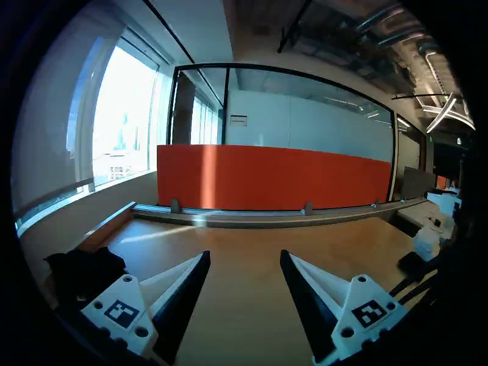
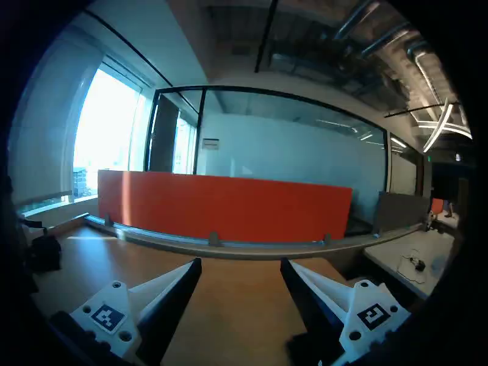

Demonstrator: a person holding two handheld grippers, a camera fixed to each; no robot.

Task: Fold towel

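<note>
Here, the left tongs (image 1: pixel 244 252) stand apart, two white fingers with black inner faces and nothing between them. Each finger carries one square black-and-white marker, so two markers in all. Beneath and ahead of them lies the light-brown wooden desk (image 1: pixel 244 317), bare in the gap between the fingers. Just left of the left finger sits one black crumpled heap (image 1: pixel 85 274). It may be cloth, but the edge of the left gripper view is too dark to tell whether it is the towel. Straight ahead, at the far edge of the desk, stands one long orange partition panel (image 1: pixel 274 177). A glass wall rises behind it, and one bright window (image 1: pixel 122 128) lies off to the left.

The right tongs (image 2: pixel 240 261) are likewise apart and hold nothing: again two fingers, with one marker on each. The same wooden desk (image 2: pixel 238 317) runs forward under them to the orange panel (image 2: pixel 226 207), and three small grey brackets (image 2: pixel 213 238) stand along the panel's foot. Far left of these tongs is one small dark object (image 2: pixel 44 253) on the desk. To their right, past the desk's edge, are one grey panel (image 2: pixel 399 219) and one white desk (image 2: pixel 415 256) with a few cables on it.
</note>
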